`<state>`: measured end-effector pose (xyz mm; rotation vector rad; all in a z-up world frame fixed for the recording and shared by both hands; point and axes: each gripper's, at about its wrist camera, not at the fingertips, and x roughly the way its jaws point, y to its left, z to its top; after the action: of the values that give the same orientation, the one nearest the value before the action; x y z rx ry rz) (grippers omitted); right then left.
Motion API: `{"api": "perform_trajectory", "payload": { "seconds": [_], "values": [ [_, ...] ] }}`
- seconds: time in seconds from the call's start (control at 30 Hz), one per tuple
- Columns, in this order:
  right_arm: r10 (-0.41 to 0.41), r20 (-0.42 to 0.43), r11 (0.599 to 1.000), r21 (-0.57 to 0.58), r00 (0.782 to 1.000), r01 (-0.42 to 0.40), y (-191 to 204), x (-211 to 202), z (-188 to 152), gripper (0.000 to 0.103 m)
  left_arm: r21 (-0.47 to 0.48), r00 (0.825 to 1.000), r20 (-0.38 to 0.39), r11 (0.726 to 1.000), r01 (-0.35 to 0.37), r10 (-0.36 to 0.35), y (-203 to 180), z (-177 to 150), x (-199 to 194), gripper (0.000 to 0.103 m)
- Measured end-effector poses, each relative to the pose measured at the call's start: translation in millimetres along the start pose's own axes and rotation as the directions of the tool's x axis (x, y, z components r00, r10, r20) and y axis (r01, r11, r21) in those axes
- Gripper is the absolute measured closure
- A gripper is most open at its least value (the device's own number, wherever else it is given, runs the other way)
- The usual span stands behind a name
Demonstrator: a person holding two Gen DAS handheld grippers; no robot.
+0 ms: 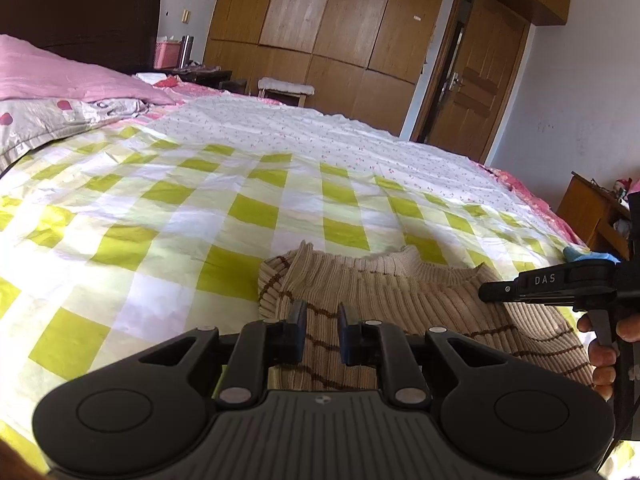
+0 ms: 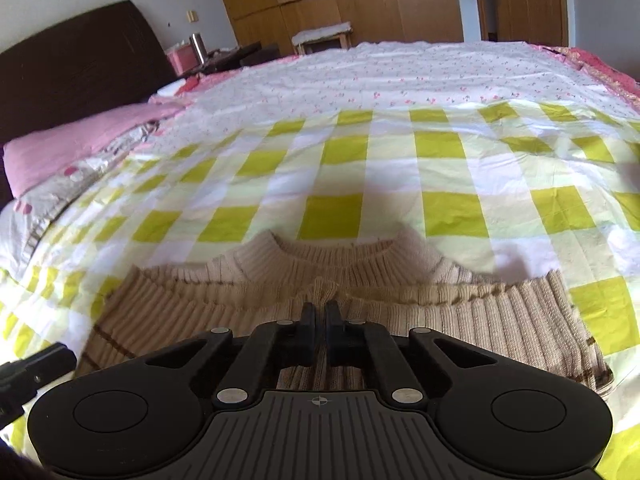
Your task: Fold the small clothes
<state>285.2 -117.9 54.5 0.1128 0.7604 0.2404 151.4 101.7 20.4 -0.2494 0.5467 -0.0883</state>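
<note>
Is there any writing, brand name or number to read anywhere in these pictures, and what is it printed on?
"DAS": white letters on the black arm of the right gripper, seen from the left wrist camera.
A small round emblem on the left gripper body holds no readable letters.
Nothing readable on the sweater, bedsheet or wardrobe.

The ribbed beige knitted sweater (image 2: 360, 292) carries thin dark brown stripes; the bed's cotton sheet (image 2: 440, 168) is checked in lime green, pale yellow and white, giving way toward the bed's far edge to white cloth (image 1: 320, 128) sprinkled with tiny pink flowers; the plain pink pillow (image 1: 60, 76) lies before a dark brown headboard (image 2: 80, 68); both tools are matte black.
</note>
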Motion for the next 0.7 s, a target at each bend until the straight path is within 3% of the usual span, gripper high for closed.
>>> {"api": "perform_trajectory", "payload": {
  "seconds": [0.13,0.3,0.53,0.6,0.7],
  "values": [
    [0.011,0.087,0.997,0.075,0.996,-0.017,-5,-5,11,0.098,0.044,1.000,0.026,0.999,-0.005,0.004,-8,1,-1,0.080],
    [-0.062,-0.039,0.998,0.020,0.997,0.063,-5,35,-4,0.097,0.105,0.997,-0.040,0.992,-0.063,0.068,-13,-14,16,0.080],
    [-0.074,0.023,0.997,-0.028,0.997,0.074,9,13,2,0.091,0.087,0.994,-0.051,0.992,-0.094,0.099,-5,-19,21,0.080],
    [-0.026,0.027,0.999,-0.040,0.999,0.027,20,5,5,0.080,0.071,0.994,-0.045,0.993,-0.096,0.099,-4,-18,23,0.080],
    [0.052,-0.034,0.998,-0.042,0.998,-0.053,39,11,1,0.071,0.044,0.995,-0.043,0.995,-0.091,0.093,-2,-17,24,0.080]
  ]
}}
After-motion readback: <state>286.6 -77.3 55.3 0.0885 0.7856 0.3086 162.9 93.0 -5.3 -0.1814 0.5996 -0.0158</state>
